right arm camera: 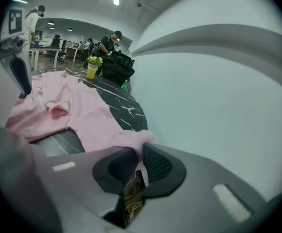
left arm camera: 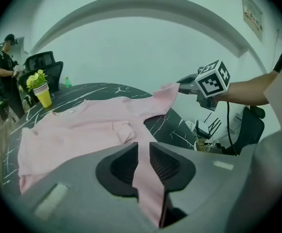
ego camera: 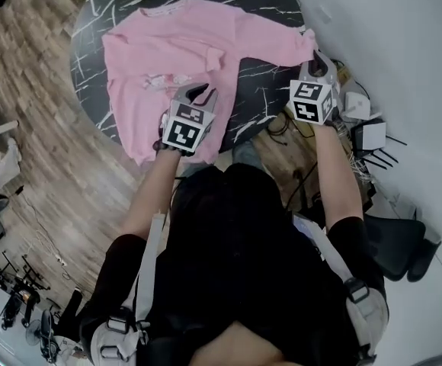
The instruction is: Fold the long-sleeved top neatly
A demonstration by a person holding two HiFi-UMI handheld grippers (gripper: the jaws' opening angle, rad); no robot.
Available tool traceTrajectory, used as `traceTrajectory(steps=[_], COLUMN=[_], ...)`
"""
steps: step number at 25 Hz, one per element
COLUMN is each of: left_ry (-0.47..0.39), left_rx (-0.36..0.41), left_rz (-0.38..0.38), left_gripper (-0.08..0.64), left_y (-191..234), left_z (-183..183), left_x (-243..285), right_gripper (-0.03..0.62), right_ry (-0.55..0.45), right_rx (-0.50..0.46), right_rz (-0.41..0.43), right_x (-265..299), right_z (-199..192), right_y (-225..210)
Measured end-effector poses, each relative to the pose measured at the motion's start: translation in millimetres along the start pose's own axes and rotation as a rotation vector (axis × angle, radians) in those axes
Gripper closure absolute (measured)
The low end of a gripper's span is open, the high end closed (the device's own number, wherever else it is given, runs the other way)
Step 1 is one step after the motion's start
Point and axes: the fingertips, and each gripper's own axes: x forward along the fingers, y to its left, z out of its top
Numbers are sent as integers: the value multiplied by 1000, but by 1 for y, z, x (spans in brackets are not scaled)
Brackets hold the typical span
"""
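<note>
Grey jaws of the left gripper (left arm camera: 142, 161) are closed on a narrow fold of the pink long-sleeved knit top (left arm camera: 82, 130). The pinched cloth passes straight between the ribbed pads and trails back beneath them.

Ahead of these jaws and to their left, the body of the top lies spread on the round black bench with white marble veining (left arm camera: 172, 126).

Head view: the left gripper (ego camera: 198, 94) is at the top's near edge, by the underarm.

Right gripper (right arm camera: 138, 166): jaws clamped on the cuff end of one sleeve (ego camera: 270, 43), with a small bunch of pink showing just past their tips. From there the sleeve runs away ahead and left of these jaws, down to the top's body. Seen from the left gripper view, the right gripper (left arm camera: 189, 84) is held above bench level at the bench's edge, and the sleeve rises off the surface to it.

Far beyond both pairs of jaws, across the bench, stands a yellow cup holding a green plant (left arm camera: 44, 97). It is well apart from the top.
</note>
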Motion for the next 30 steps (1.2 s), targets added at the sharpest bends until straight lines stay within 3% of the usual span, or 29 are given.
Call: traceTrajectory(steps=[6,15,21,30], left_ry=[-18,-11,14,36], left_rx=[-62,-121,-148,-173], left_rz=[55,114,123,97], left_gripper=[479,479,479,482], left_y=[46,117,157,188], left_z=[-23,-63,-94,-123], left_x=[-40,-89,-112,-139], right_gripper=[561,560,560,560], right_ry=[-84,-174,-217,-236], right_rx=[-72,-98,-136,-291], right_rz=[35,123,175,250], right_x=[2,14,13,8], right_z=[74,163,201,232], right_y=[46,140,208,300])
